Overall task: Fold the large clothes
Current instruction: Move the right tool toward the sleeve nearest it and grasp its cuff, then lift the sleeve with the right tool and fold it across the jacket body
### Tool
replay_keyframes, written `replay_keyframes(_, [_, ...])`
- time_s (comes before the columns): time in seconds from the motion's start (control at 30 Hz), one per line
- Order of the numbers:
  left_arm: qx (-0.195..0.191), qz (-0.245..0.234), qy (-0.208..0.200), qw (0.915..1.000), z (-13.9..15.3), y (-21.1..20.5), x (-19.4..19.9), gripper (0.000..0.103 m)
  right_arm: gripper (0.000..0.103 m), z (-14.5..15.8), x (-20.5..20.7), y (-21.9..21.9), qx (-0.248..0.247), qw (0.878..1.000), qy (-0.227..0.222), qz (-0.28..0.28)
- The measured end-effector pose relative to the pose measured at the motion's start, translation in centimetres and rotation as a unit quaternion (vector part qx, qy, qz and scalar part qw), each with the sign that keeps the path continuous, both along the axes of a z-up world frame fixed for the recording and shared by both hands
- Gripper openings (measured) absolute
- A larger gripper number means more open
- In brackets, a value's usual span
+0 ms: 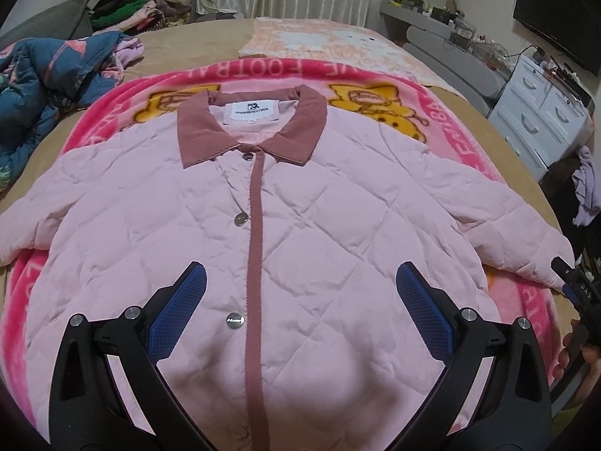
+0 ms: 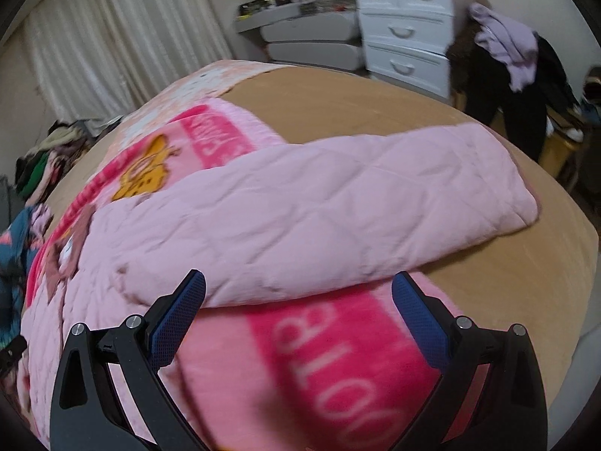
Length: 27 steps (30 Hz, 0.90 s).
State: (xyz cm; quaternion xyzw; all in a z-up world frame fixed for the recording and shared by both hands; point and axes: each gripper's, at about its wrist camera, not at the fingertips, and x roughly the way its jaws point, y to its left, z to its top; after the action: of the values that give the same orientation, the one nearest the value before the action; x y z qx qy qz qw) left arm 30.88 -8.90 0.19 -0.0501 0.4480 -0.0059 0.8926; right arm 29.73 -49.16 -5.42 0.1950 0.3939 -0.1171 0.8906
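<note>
A pink quilted jacket with a dusty-rose collar lies face up and buttoned on a pink cartoon blanket on the bed. My left gripper hovers open over the jacket's lower front, nothing between its blue pads. The jacket's right sleeve stretches out toward the bed's edge. My right gripper is open just below that sleeve, above the blanket, holding nothing. The right gripper's tip also shows at the right edge of the left wrist view, by the cuff.
A tan bedspread covers the bed. A blue patterned quilt and a heap of clothes lie at the far left. White drawers, a cluttered grey shelf, a wall TV and hanging clothes stand to the right.
</note>
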Motion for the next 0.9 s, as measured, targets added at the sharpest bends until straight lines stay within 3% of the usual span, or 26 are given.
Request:
replay_keyframes(0.1, [0.0,0.001,0.005,1.0,-0.4,-0.2,0.7,0.094,0.099,-0.8,-0.1,-1.9,0.011,1.0,0.006,-0.025])
replay_keyframes(0.37, [0.002,0.009,0.021,0.9997,-1.2,-0.5,2.2,0.094,0.099,-3.8,0.1,-7.2,0.097,0.99,0.026,-0.095])
replay_keyframes(0.57, [0.002,0.016,0.028,0.9995,-0.9,-1.2,3.0,0.094,0.099,-5.8,1.0,-10.9,0.118,0.982,0.024,-0.146])
replay_keyframes(0.7, [-0.022,0.034,0.047,0.9981,-0.6,-1.1,3.7,0.094,0.099,-6.4,2.0,-13.2,0.144,0.977,0.016,-0.157])
replay_keyframes(0.8, [-0.005,0.055,0.051,0.9971,0.2,-1.1,3.9,0.094,0.099,-6.5,2.6,-14.2,0.162,0.977,0.005,-0.142])
replay_keyframes(0.87, [0.009,0.065,0.055,0.9963,0.8,-1.1,3.8,0.094,0.092,-6.6,3.0,-14.8,0.16,0.978,-0.012,-0.135])
replay_keyframes(0.9, [0.009,0.068,0.055,0.9961,1.1,-0.9,3.6,0.094,0.082,-6.7,3.2,-14.9,0.155,0.979,-0.017,-0.13])
